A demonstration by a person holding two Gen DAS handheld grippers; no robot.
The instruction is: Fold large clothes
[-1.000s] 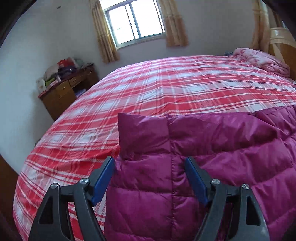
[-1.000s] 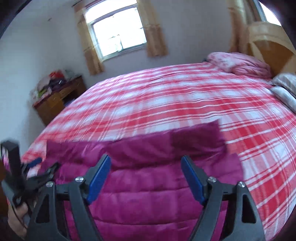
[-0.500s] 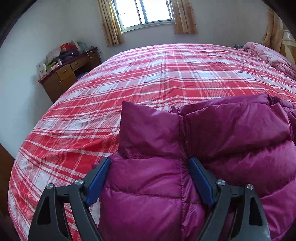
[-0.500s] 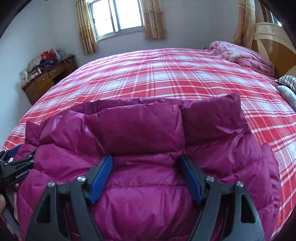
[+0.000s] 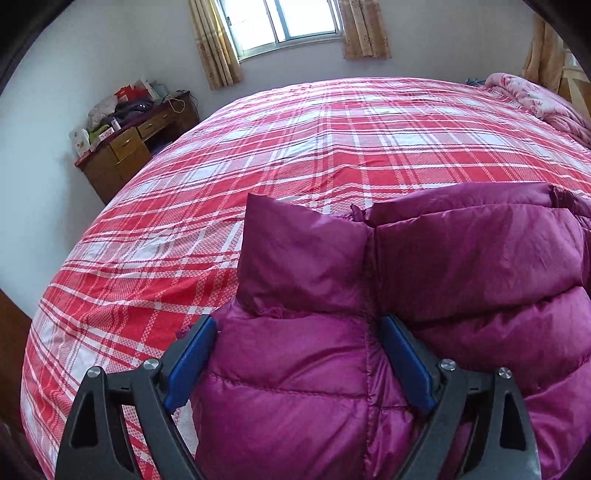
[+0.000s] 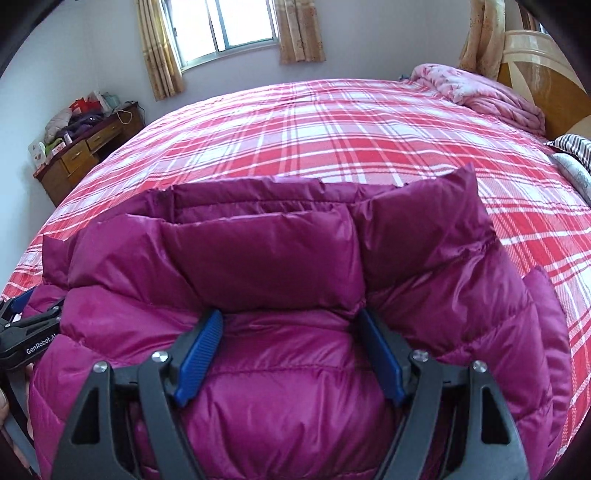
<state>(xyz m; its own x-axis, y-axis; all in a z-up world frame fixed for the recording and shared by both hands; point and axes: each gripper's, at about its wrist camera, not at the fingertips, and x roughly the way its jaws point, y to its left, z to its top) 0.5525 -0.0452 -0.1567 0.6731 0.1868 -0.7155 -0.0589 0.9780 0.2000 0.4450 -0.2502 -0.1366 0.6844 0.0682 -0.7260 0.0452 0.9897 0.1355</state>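
Observation:
A puffy magenta down jacket [image 5: 461,277] lies on the red and white plaid bed [image 5: 314,140], its collar end raised and bunched toward me. My left gripper [image 5: 297,330] is open, its blue pads on either side of the jacket's left collar corner. My right gripper [image 6: 290,325] is open too, its pads straddling a padded fold of the jacket [image 6: 266,258] near the middle. The left gripper also shows at the left edge of the right wrist view [image 6: 26,332].
A wooden desk [image 5: 136,147] piled with clutter stands by the far left wall under a curtained window [image 5: 288,22]. A pink quilt [image 6: 480,92], a wooden headboard [image 6: 546,66] and striped pillows [image 6: 572,147] are at the right end of the bed.
Both grippers dropped and pushed forward into the jacket. Its collar end went from lying flat to bunched up high between the jaws. Between half a second ago and now little moved.

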